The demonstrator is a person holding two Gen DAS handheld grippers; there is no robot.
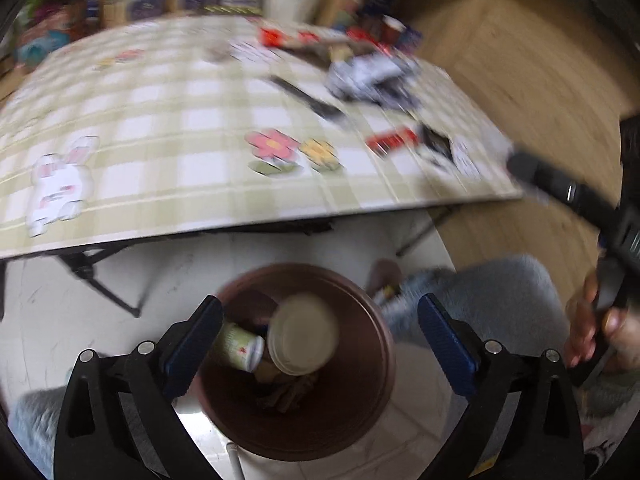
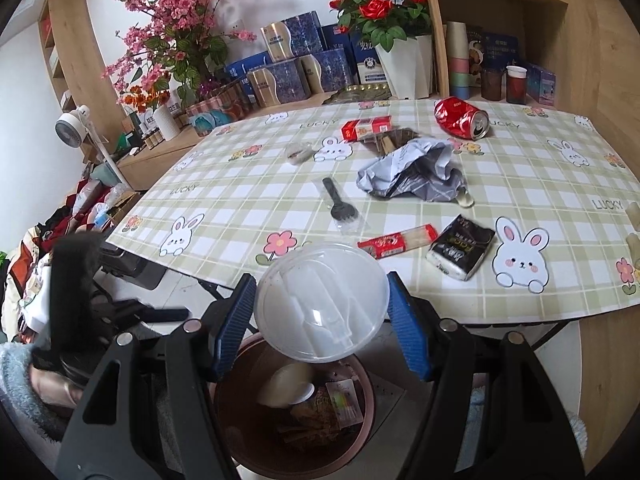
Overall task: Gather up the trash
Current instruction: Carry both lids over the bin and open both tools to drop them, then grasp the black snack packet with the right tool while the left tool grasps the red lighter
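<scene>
Bench [image 2: 540, 184] covered in a pale green checked cloth printed with white rabbits, flowers and the word LUCKY. Behind it, a spray of pink artificial blossom [image 2: 176, 20] with green leaves at the left, and red artificial roses in a white faceted pot [image 2: 404, 66] at the right. Between them, stacked dark blue and gold printed boxes [image 2: 300, 64]. Small white desk fan [image 2: 72, 122] on a stand at the far left. Light wooden shelving [image 2: 500, 4] at the right holds a stack of pastel cups [image 2: 458, 60]. Floor of white tile [image 1: 52, 320] under the bench.
</scene>
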